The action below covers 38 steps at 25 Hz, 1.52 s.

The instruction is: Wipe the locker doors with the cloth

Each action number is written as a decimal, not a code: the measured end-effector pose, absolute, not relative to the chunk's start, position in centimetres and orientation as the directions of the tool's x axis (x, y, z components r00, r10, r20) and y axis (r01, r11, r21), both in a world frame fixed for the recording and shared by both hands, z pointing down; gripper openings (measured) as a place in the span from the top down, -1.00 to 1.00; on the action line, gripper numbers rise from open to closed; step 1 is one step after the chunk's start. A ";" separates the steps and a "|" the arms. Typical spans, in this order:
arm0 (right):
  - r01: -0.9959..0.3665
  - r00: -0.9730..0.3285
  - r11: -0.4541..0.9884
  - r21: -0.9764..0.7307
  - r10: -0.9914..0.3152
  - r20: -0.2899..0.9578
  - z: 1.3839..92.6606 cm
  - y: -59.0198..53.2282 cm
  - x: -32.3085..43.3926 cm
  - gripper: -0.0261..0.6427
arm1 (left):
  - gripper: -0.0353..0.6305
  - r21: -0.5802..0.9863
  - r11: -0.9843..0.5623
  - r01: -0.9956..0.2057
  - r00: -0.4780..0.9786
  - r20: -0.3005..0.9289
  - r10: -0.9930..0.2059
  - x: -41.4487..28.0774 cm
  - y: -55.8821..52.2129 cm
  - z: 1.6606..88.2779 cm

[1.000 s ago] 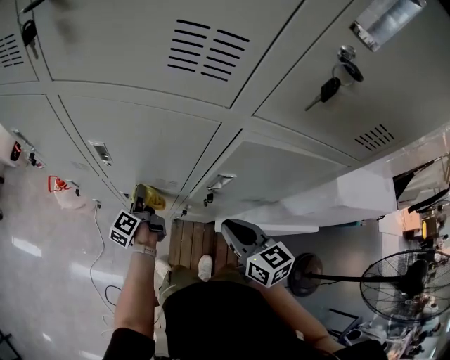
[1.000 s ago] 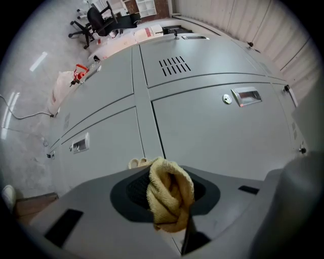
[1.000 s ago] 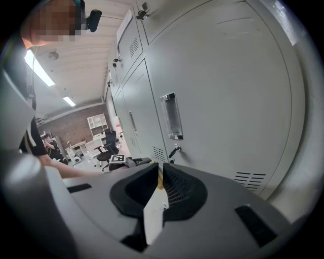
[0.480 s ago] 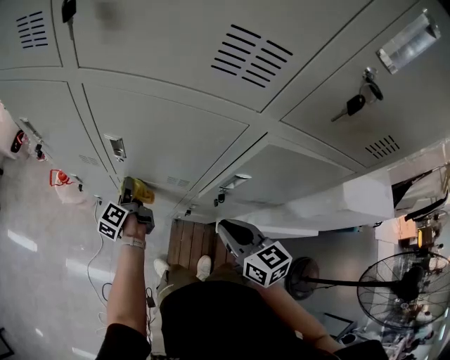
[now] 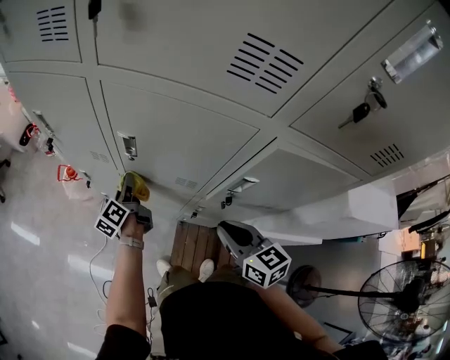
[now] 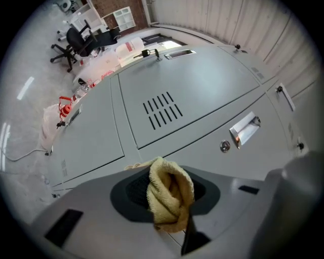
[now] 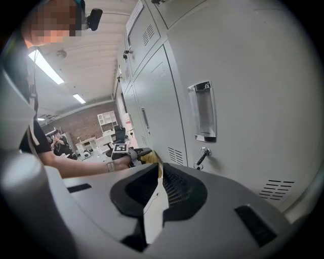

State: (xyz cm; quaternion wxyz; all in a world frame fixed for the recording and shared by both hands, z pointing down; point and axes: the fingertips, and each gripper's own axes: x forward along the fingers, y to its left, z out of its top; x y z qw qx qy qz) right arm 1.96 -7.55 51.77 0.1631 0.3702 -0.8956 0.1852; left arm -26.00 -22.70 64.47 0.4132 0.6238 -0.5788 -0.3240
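Observation:
Grey locker doors (image 5: 183, 133) fill the head view. My left gripper (image 5: 131, 188) is shut on a yellow cloth (image 5: 136, 187) and holds it against a lower door, just below that door's metal handle (image 5: 128, 145). In the left gripper view the bunched cloth (image 6: 169, 195) sits clamped between the jaws, with a vented door (image 6: 162, 109) and a handle (image 6: 245, 129) beyond. My right gripper (image 5: 225, 230) hangs low near my body, away from the doors, shut and holding nothing. The right gripper (image 7: 158, 171) looks along the locker row towards the left gripper (image 7: 132, 153).
Keys hang in locks at the upper right (image 5: 362, 111) and top left (image 5: 93, 8). A red and white bag (image 5: 70, 174) and cables lie on the floor at left. Wooden planks (image 5: 191, 242) are by my feet. A standing fan (image 5: 404, 302) is at the lower right.
My left gripper has slid the cloth leftward along the lower door, ending under the handle. The right gripper has hardly moved.

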 end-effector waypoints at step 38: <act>-0.417 -0.908 0.865 -0.279 -0.382 0.170 45.6 -8.6 -1.5 0.81 | 0.55 0.084 -0.204 -0.975 0.211 0.083 -0.974 -13.4 -5.4 43.0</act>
